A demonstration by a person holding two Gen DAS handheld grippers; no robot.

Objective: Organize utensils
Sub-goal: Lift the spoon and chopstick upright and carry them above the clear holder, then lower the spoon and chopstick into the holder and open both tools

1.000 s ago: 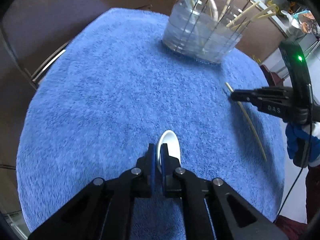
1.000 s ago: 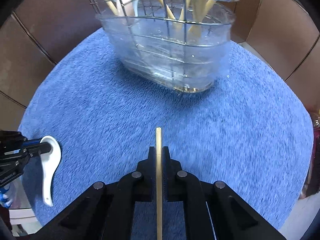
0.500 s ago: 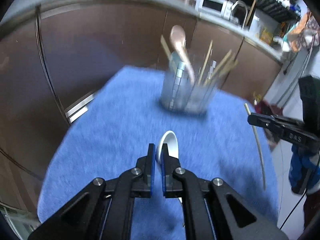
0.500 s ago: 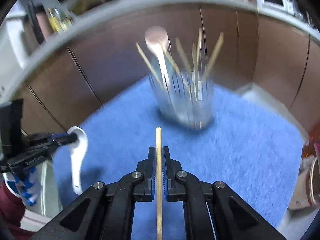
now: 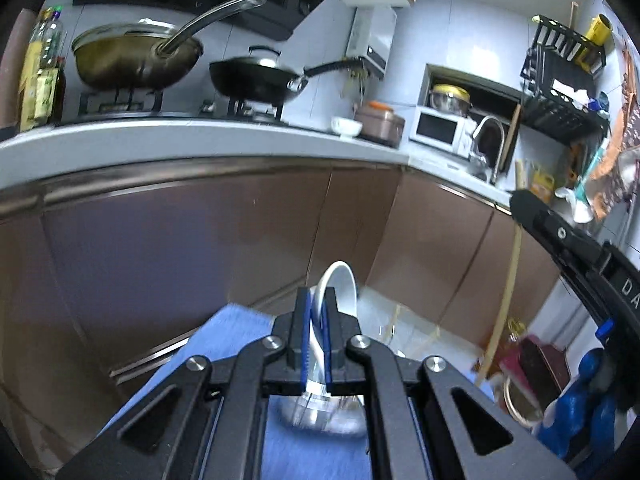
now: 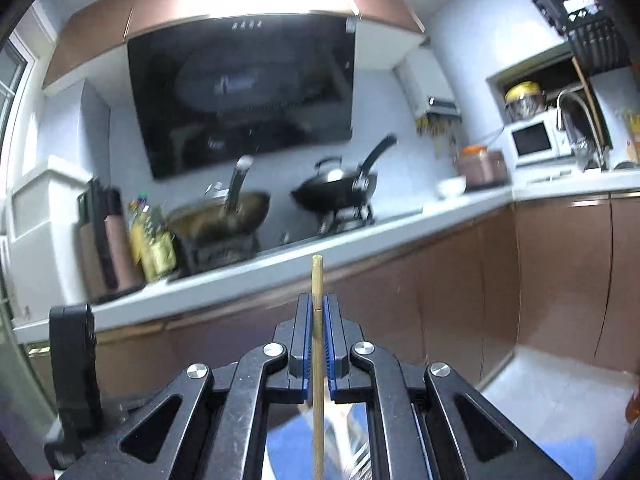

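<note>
My left gripper (image 5: 318,298) is shut on a white ceramic spoon (image 5: 338,290), bowl end up, lifted high and tilted up toward the kitchen counter. My right gripper (image 6: 318,308) is shut on a wooden chopstick (image 6: 317,280) that stands upright between the jaws. The right gripper also shows in the left wrist view (image 5: 560,240), with the chopstick (image 5: 506,300) hanging below it. The clear utensil holder (image 5: 324,412) lies low behind the left fingers, mostly hidden; a blurred part shows in the right wrist view (image 6: 348,436). The blue mat (image 5: 224,332) is below.
A counter (image 5: 160,140) with brown cabinet fronts (image 5: 180,248) runs ahead. Two pans (image 5: 256,80) sit on the stove, with a microwave (image 5: 436,130) and tap (image 5: 486,140) to the right. The left gripper's body (image 6: 74,364) shows at the left of the right wrist view.
Both grippers have risen and tilted upward, keeping the spoon and the chopstick. The views swung from the mat and holder up to the counter and stove.
</note>
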